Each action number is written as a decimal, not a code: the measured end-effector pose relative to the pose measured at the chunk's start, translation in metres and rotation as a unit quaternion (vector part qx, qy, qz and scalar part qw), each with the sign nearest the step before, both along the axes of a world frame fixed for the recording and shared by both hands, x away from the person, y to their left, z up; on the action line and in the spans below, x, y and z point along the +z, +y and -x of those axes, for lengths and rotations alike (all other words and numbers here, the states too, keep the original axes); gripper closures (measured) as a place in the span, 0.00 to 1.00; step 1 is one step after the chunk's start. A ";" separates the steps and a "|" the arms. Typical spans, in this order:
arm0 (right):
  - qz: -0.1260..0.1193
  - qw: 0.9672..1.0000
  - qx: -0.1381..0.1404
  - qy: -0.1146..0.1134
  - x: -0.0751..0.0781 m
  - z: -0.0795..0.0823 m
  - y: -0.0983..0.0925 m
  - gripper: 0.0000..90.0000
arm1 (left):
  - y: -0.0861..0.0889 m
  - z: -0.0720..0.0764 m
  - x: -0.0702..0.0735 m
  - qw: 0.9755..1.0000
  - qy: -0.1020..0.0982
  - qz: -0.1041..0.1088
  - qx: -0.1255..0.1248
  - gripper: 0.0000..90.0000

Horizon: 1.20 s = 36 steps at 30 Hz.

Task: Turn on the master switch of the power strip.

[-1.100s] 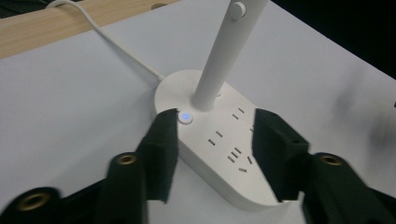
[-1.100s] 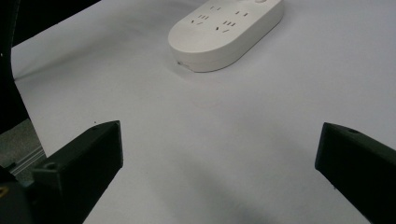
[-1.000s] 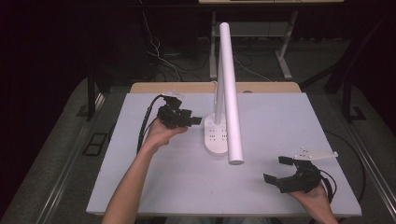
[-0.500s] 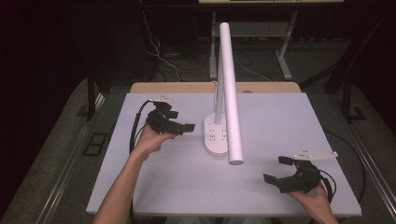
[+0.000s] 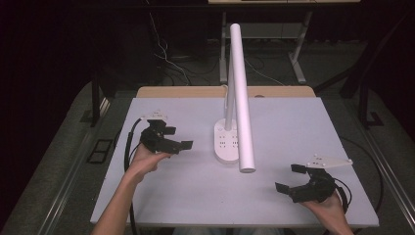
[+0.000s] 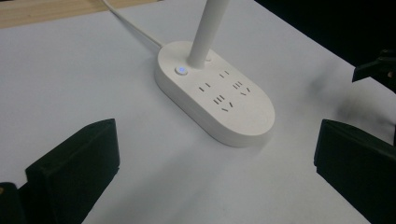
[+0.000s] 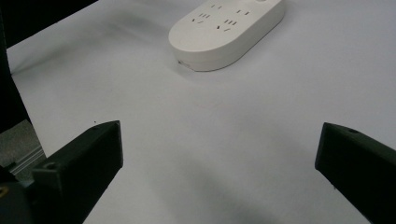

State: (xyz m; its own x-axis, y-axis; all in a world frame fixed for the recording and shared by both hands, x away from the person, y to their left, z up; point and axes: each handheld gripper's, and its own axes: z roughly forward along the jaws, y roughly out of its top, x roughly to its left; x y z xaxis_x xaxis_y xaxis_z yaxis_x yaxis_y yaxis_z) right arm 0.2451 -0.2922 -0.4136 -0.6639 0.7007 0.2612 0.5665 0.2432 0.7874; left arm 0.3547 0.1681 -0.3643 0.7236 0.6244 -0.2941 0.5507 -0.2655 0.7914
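A white desk lamp stands mid-table, with an oval socket base (image 5: 226, 142) and a long tube head (image 5: 241, 98) on a thin stem (image 6: 205, 32). A button (image 6: 180, 70) on the base glows blue. My left gripper (image 5: 177, 137) is left of the base and apart from it. It is open, its jaws have just been opening, and there is nothing between them (image 6: 215, 154). My right gripper (image 5: 289, 177) rests near the front right corner, open and empty (image 7: 219, 140), pointing toward the base (image 7: 224, 28).
The pale grey table (image 5: 293, 127) has a wooden strip (image 5: 195, 92) along its far edge. The lamp's white cord (image 6: 130, 28) runs off the back. Black cables trail from both grippers. Desk legs and floor cables (image 5: 171, 63) lie beyond the table.
My left gripper has drawn back from the lamp base, leftward and toward the near side, and its jaws have spread wider. The right gripper has stayed put.
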 end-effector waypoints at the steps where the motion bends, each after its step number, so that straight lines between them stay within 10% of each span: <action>1: 0.000 1.000 0.000 0.000 0.000 0.000 0.000 0.00 | 0.002 0.002 -0.001 1.000 0.001 0.002 0.001 0.00; 36: 0.001 1.000 0.004 0.000 0.000 0.002 0.004 0.00 | 0.010 0.076 -0.057 1.000 -0.005 0.028 0.000 0.00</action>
State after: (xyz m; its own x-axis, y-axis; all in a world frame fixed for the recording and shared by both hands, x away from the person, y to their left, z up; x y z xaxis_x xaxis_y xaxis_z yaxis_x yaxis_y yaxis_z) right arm 0.2426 -0.2878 -0.4138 -0.6704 0.6954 0.2586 0.5635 0.2505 0.7872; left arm 0.2788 0.1783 -0.4211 0.7271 0.6064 -0.3219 0.5425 -0.2202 0.8107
